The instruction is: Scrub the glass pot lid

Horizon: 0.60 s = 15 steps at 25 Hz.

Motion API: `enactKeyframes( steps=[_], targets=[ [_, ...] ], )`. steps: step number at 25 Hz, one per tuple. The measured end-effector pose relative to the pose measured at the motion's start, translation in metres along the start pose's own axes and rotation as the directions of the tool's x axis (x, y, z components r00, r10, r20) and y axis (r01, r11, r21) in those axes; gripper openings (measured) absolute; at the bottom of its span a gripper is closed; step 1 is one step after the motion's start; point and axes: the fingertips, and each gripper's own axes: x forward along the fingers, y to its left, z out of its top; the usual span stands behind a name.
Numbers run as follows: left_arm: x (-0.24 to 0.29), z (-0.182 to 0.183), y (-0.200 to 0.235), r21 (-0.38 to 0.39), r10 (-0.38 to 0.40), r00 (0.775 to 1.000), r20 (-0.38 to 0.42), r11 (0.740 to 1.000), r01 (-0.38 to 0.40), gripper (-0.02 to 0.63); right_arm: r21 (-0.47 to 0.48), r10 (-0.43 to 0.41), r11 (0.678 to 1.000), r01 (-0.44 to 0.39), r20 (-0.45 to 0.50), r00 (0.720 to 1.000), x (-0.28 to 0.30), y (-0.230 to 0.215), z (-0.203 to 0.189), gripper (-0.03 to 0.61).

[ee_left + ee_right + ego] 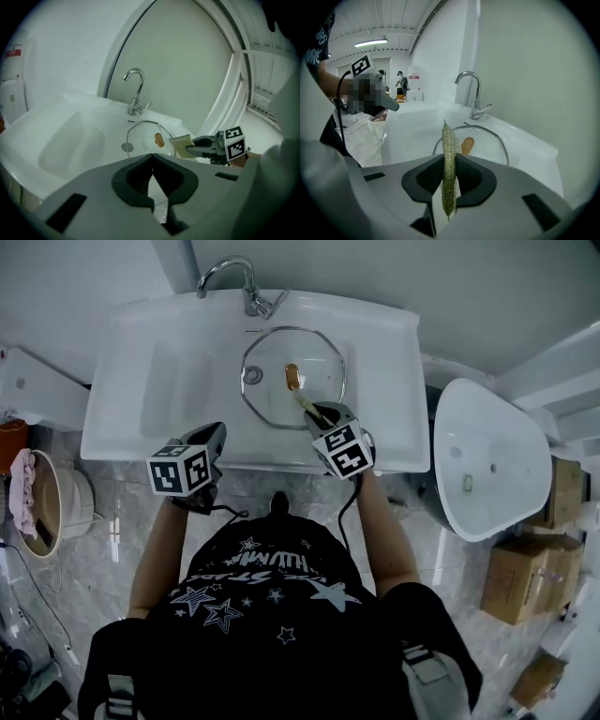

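Note:
A glass pot lid [291,378] with a steel rim and a brown wooden knob [292,375] lies in the white sink basin [169,390], below the faucet. My right gripper [312,410] hovers over the lid's near edge, shut on a green-gold scrub pad [449,159] that stands on edge between the jaws. In the left gripper view the pad [182,143] and lid [149,139] show ahead. My left gripper [217,432] hangs at the sink's front rim, left of the lid, shut with nothing between its jaws [151,176].
A chrome faucet [234,279] stands behind the lid, the drain [251,375] at the lid's left. Right of the sink sits a white oval basin [487,460] with cardboard boxes [525,577] beyond. A bucket with cloth [42,502] stands at the left on the marble floor.

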Motion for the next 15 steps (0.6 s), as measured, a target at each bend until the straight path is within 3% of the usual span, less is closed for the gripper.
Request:
enactKeyframes(
  steps=[7, 15],
  targets=[
    [-0.049, -0.03, 0.013, -0.048, -0.01, 1.0, 0.004, 0.999, 0.01, 0.009, -0.004, -0.023, 1.0, 0.023, 0.019, 1.0, -0.015, 0.044, 0.019, 0.066],
    [-0.099, -0.062, 0.017, -0.042, -0.02, 1.0, 0.021, 0.999, 0.02, 0.009, -0.019, -0.054, 0.998, 0.054, 0.028, 0.998, -0.039, 0.098, 0.025, 0.066]
  ],
)
